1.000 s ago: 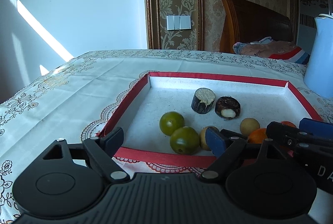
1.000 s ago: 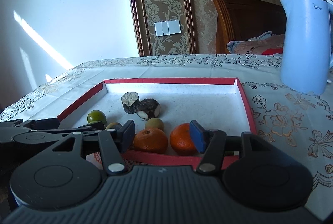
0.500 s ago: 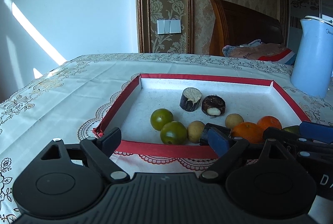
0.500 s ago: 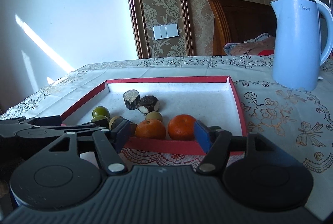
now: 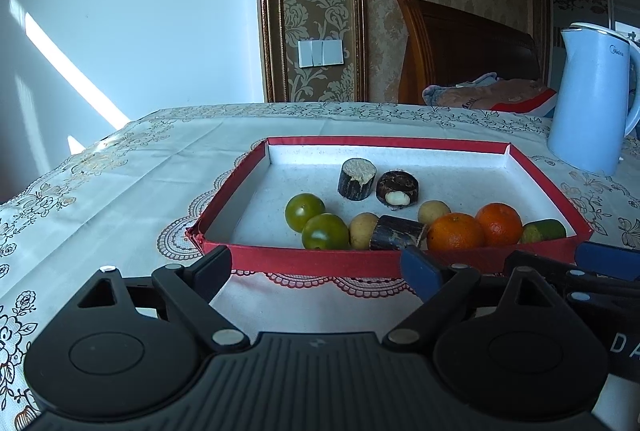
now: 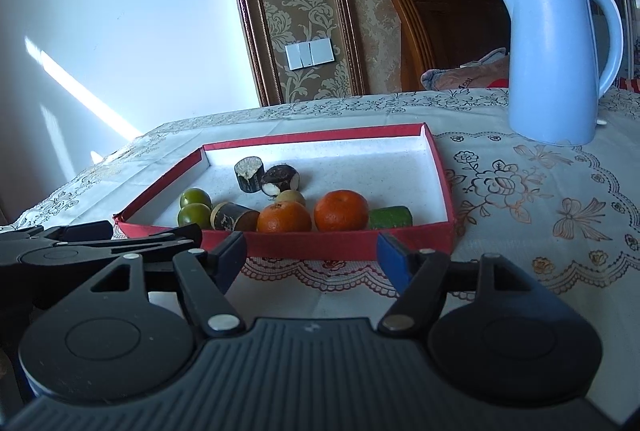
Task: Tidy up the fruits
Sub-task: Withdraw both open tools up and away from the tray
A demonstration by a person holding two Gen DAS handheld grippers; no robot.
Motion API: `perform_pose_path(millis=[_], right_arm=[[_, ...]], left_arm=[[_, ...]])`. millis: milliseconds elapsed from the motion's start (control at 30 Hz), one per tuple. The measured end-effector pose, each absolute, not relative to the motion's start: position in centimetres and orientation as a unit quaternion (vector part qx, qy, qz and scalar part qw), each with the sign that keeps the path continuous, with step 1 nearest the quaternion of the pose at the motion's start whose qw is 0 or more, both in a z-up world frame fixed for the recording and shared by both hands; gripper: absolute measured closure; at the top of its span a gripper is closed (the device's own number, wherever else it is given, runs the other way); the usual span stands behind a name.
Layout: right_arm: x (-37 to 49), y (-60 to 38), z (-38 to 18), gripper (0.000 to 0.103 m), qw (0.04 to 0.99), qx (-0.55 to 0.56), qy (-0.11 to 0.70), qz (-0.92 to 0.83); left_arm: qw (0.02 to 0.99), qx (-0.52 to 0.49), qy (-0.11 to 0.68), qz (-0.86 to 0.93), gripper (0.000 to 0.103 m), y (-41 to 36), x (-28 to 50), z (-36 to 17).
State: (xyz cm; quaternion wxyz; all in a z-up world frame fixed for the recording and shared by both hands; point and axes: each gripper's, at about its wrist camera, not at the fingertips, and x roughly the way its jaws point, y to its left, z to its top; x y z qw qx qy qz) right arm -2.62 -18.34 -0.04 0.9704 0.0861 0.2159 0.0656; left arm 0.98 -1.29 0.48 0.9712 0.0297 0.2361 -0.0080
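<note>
A red-rimmed white tray (image 5: 304, 262) (image 6: 344, 246) holds the fruit. In it lie two green round fruits (image 5: 305, 211) (image 6: 195, 198), two oranges (image 5: 455, 231) (image 6: 341, 210), small yellow-brown fruits (image 5: 433, 211), dark sugarcane pieces (image 5: 357, 178) (image 6: 249, 175) and a green piece (image 6: 390, 217) at the front right. My left gripper (image 5: 316, 269) is open and empty, just before the tray's front rim. My right gripper (image 6: 310, 253) is open and empty, also short of the front rim. Each gripper shows at the edge of the other's view.
A light blue electric kettle (image 6: 556, 59) (image 5: 592, 99) stands on the patterned tablecloth right of and behind the tray. A wooden chair (image 5: 460, 55) with cloth on it is behind the table. A wall is on the left.
Both grippers have drawn back from over the tray to just in front of its rim. More of the tray shows, with a sugarcane piece and a green piece near the front.
</note>
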Motion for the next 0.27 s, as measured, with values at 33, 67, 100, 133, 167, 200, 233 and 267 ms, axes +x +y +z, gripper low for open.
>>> perform_pose_path(millis=[33, 67, 100, 133, 167, 200, 233, 267], right_arm=[[-2.69, -18.35, -0.06, 0.033, 0.97, 0.086, 0.216, 0.064], [-2.72, -18.36, -0.06, 0.033, 0.97, 0.087, 0.216, 0.063], [-2.75, -18.4, -0.07, 0.033, 0.97, 0.087, 0.217, 0.063], [-2.73, -18.41, -0.1, 0.03, 0.97, 0.088, 0.218, 0.061], [-2.72, -18.45, -0.13, 0.026, 0.97, 0.089, 0.219, 0.057], [-2.7, -18.48, -0.14, 0.025, 0.97, 0.089, 0.219, 0.053], [-2.75, -18.53, -0.16, 0.021, 0.97, 0.09, 0.219, 0.052], [-2.73, -18.5, -0.16, 0.018, 0.97, 0.089, 0.22, 0.051]], left_arm=[[0.971, 0.031, 0.236, -0.008, 0.011, -1.32, 0.9, 0.46], [0.972, 0.032, 0.235, -0.007, 0.011, -1.38, 0.79, 0.44], [0.972, 0.034, 0.233, -0.007, 0.011, -1.4, 0.71, 0.42], [0.972, 0.034, 0.231, -0.005, 0.011, -1.39, 0.65, 0.4], [0.972, 0.034, 0.231, -0.005, 0.011, -1.35, 0.6, 0.36], [0.972, 0.033, 0.232, -0.005, 0.011, -1.33, 0.62, 0.33], [0.972, 0.033, 0.233, -0.004, 0.011, -1.31, 0.63, 0.23], [0.971, 0.032, 0.235, -0.002, 0.011, -1.3, 0.66, 0.16]])
